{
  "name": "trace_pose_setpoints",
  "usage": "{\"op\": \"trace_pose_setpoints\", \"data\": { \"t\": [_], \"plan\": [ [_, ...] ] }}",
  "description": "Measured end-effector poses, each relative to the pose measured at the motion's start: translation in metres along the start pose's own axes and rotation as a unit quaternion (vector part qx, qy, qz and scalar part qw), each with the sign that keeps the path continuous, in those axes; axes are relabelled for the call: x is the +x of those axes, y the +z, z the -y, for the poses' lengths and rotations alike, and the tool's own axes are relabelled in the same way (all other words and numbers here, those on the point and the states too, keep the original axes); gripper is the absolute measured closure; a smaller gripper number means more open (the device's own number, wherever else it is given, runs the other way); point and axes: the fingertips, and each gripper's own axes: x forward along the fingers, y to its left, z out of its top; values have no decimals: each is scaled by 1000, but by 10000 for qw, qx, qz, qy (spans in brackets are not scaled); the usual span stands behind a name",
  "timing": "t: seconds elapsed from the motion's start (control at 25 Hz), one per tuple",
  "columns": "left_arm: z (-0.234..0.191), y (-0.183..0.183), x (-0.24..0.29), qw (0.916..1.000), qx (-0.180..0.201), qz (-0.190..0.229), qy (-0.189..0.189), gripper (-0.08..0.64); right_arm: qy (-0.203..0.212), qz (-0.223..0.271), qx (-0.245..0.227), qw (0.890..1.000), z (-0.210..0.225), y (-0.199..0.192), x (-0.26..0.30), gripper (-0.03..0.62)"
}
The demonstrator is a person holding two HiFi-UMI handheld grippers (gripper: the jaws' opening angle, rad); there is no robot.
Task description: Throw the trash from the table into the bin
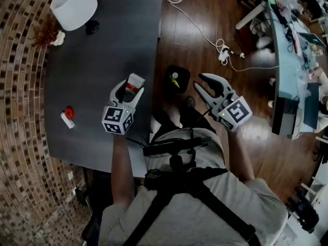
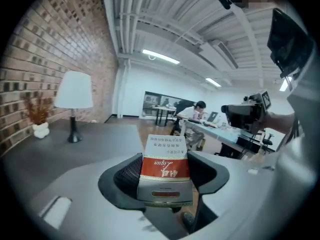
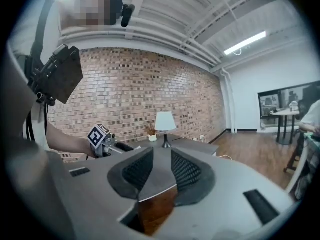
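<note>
bin (image 1: pixel 183 87) with scrap (image 1: pixel 175 79); left fingers (image 2: pixel 126 175) tight on cigarette pack (image 2: pixel 165 166), right fingers (image 3: pixel 138 170) ajar, empty

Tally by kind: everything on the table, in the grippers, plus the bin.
cigarette pack, in left gripper: 1
red-and-white scrap, on table: 1
lamp: 1
dried plant pot: 1
bin, on floor: 1
Total: 5
</note>
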Motion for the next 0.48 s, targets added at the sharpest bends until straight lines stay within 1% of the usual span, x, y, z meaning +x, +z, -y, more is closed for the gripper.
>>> {"op": "trace_pose_setpoints", "data": {
  "t": [0.08, 0.12, 0.2, 0.32, 0.48],
  "plan": [
    [47, 4, 34, 9981, 302, -225, -488, 275, -235, 29, 125, 9996, 15, -7, -19, 483],
    [66, 3, 51, 9963, 437, -366, -642, 275, -330, 39, 209, 9992, 25, -12, -29, 483],
    [96, -1, 80, 9927, 623, -630, -817, 275, -477, 44, 385, 9981, 46, -22, -49, 486],
    [127, -15, 118, 9867, 904, -1038, -868, 275, -634, 55, 538, 9965, 81, -33, -81, 486],
    [150, -35, 159, 9773, 1243, -1541, -754, 275, -757, 101, 669, 9948, 124, -44, -119, 486]
  ]
}}
